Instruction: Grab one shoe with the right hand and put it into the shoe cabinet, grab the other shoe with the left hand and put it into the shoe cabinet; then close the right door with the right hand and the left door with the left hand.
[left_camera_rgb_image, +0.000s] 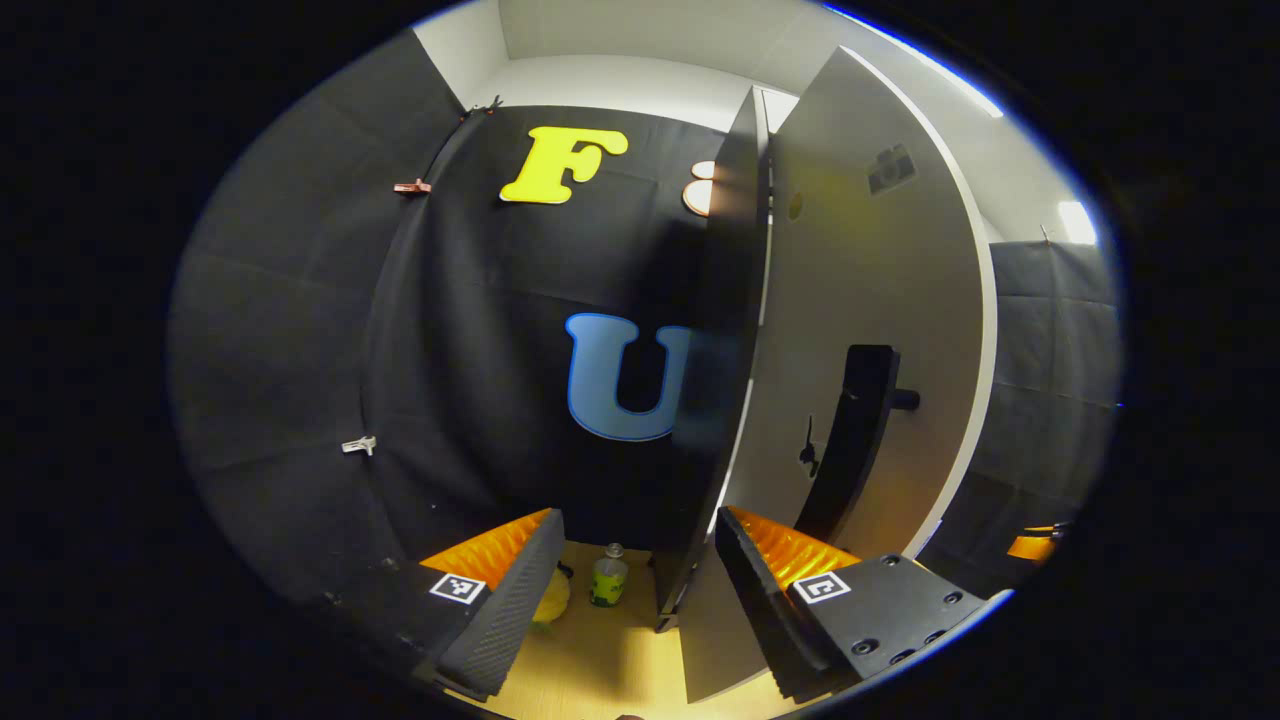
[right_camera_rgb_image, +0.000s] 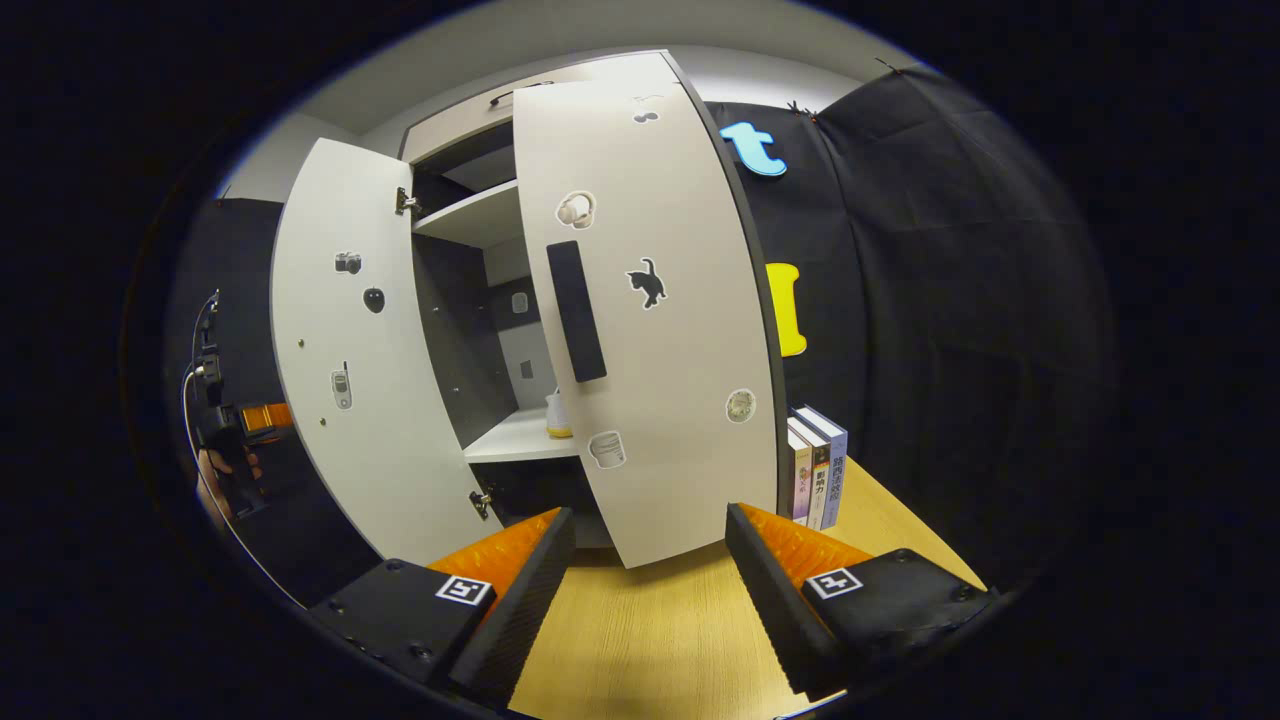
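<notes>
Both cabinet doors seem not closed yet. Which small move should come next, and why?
Probably push the right door shut with the right hand-held gripper: it hangs partly open just ahead of the open, empty fingers. The left door is wider open, so it would follow.

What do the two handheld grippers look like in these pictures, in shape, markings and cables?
The left gripper has two wedge-shaped fingers with ribbed inner faces, on a dark body with round screw holes. A small square black-and-white marker sits on each side. The right gripper has the same build and markers. In the right gripper view, thin cables run along the far gripper, held by a hand.
</notes>
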